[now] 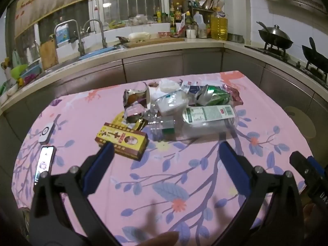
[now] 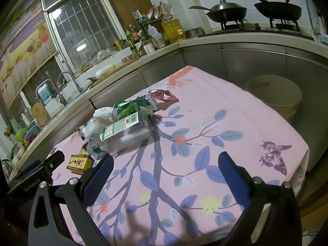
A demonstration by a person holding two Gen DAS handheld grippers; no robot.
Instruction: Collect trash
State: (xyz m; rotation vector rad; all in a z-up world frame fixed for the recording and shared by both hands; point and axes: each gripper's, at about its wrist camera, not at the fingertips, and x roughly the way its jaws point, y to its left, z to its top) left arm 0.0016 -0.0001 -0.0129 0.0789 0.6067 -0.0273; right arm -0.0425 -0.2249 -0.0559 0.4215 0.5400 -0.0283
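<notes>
A pile of trash lies at the far middle of the pink flowered tablecloth (image 1: 184,174): a clear plastic bottle (image 1: 205,121) on its side, a crushed green can (image 1: 213,97), a yellow and red carton (image 1: 122,140), a foil wrapper (image 1: 133,98), white tissue (image 1: 169,85). The bottle (image 2: 123,131), can (image 2: 131,106) and carton (image 2: 79,162) also show in the right wrist view. My left gripper (image 1: 166,151) is open and empty, above the cloth just short of the carton. My right gripper (image 2: 166,162) is open and empty, to the right of the pile.
A beige bin (image 2: 274,96) stands on the floor beyond the table's right edge. A phone (image 1: 44,164) and a white remote (image 1: 47,132) lie at the table's left. Kitchen counters with sink (image 1: 92,53) and woks (image 2: 227,11) run behind.
</notes>
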